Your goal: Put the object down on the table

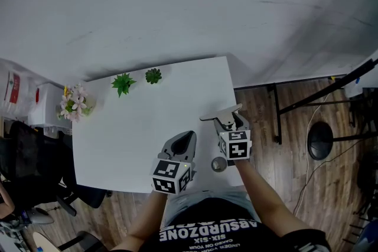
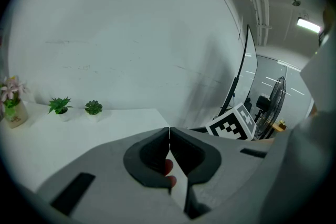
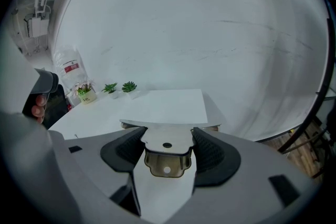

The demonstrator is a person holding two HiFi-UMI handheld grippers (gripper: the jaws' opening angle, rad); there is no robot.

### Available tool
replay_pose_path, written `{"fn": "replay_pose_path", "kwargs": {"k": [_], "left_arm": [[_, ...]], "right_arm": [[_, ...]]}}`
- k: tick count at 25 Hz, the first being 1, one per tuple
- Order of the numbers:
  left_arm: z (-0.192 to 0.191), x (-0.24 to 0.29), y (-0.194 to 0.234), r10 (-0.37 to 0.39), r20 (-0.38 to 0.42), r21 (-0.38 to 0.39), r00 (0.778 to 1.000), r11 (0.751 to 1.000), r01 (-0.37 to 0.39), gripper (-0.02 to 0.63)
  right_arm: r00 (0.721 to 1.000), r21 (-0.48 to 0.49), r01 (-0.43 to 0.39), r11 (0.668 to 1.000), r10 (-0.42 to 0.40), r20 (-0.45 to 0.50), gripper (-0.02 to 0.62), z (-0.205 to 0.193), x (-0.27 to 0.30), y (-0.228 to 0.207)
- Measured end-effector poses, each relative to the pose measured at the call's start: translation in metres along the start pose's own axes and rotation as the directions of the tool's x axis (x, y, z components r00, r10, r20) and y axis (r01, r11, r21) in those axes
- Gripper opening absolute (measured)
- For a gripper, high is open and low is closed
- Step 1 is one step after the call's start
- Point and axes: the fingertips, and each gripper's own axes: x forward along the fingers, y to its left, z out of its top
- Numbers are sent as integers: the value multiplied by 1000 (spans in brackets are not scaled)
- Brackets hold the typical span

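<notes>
So, task object: we take it to be the flat metal scraper point(image 3: 157, 136), a wide thin blade on a folded shank with a hole in it.
Right gripper point(image 3: 167, 147): it pinches the scraper by the shank, one jaw pad on each side, which leaves the blade free out in front.
Blade attitude: we see it edge-on and roughly level in the right gripper view, a sensible way to carry something that is meant to land flat.
Where it is: in the head view the scraper point(image 1: 220, 113) juts forward from the right gripper point(image 1: 227, 121) over the right part of the white table point(image 1: 136, 133). We judge that it is held clear of the top and not yet set down.
Left gripper point(image 2: 169, 139): its jaws are pressed together with nothing between them. It sits near the table's near edge point(image 1: 188, 137), apparently idle while the right does the carrying.
Landing room: bare tabletop lies ahead of the blade.
Nearby: a small round grey object point(image 1: 219, 164) sits just beside the right gripper.
Far edge: two little green plants point(image 1: 123, 83) point(image 1: 153, 75) and a flower pot point(image 1: 74, 103) stand well apart from the work.
</notes>
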Motion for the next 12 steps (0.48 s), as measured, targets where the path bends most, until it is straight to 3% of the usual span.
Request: {"fn": "replay_pose_path", "kwargs": {"k": [12], "left_arm": [[-2, 1, -2, 2, -7, 0, 1000, 1000, -2, -2]], "right_arm": [[999, -17, 11, 1000, -11, -45, 284, -15, 10, -5]]}}
